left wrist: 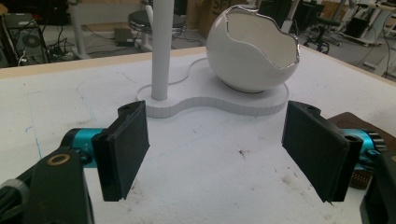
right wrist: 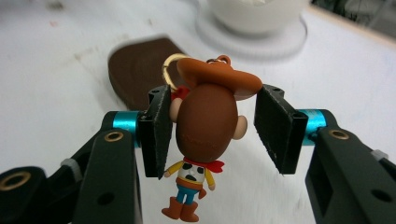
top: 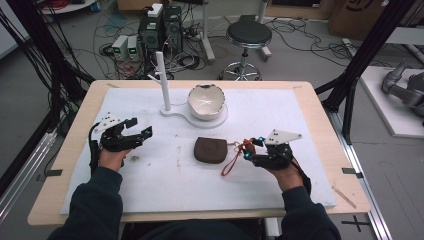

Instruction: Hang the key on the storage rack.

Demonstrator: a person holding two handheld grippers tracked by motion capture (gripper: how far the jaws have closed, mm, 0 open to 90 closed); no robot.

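Your right gripper (right wrist: 210,126) has a small cowboy figurine keychain (right wrist: 205,135) between its jaws: a big brown-haired head seen from behind, an orange-brown hat, ears sticking out at both sides, a red neckerchief, yellow shirt, blue trousers and brown boots dangling below. A gold ring (right wrist: 170,70) sits at the hat. The left pad presses the head; the right pad seems to stand just off it, so you cannot tell whether the pinch is firm.

From the high view, the figurine (top: 248,145) is a small blur at your right gripper (top: 250,148), but a red strap (top: 231,164) trails from it onto the white mat (top: 150,175), just beside the brown pouch (top: 210,150).

Your left gripper (left wrist: 215,154) has its jaws spread wide, nothing between them, facing the white eggshell-shaped bowl (left wrist: 254,46) and post (left wrist: 161,46) on their stand (left wrist: 224,100).
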